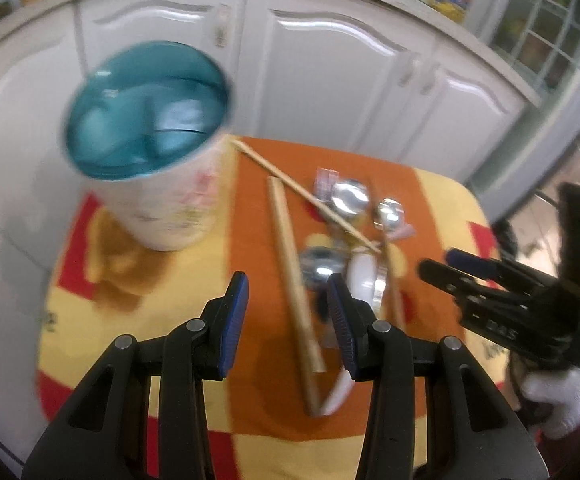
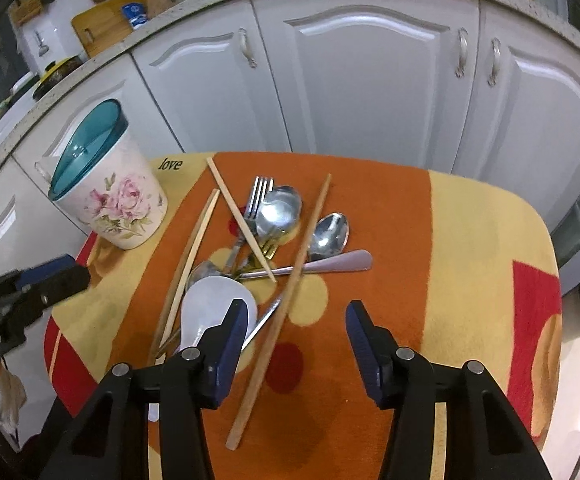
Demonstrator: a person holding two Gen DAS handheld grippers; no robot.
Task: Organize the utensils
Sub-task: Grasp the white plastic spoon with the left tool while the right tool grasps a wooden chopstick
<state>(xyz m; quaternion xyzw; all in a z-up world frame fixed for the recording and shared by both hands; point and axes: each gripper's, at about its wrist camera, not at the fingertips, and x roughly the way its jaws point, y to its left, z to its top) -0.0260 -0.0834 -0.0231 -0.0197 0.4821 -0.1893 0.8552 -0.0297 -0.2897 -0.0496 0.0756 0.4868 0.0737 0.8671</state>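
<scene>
Utensils [image 2: 266, 240] heaped mid-cloth: chopsticks, forks, spoons | floral cup [image 2: 118, 204] beside, far left | right gripper [image 2: 295, 320] jaws apart, empty, over long chopstick [image 2: 274, 320] | left gripper [image 1: 286, 300] gaping, empty | advice: pinch one piece only, mid-shaft

Low in the frame the left gripper [image 1: 286, 316] hangs with jaws apart over an orange-and-yellow cloth [image 1: 138, 320], nothing between its pads. Just beyond, centre-right, wooden chopsticks [image 1: 293, 280], metal spoons [image 1: 349, 196] and a white spoon [image 1: 363, 276] lie jumbled. A floral cup [image 1: 170, 204], teal inside, stands upper left. The right gripper [image 1: 501, 292] enters at right.
</scene>
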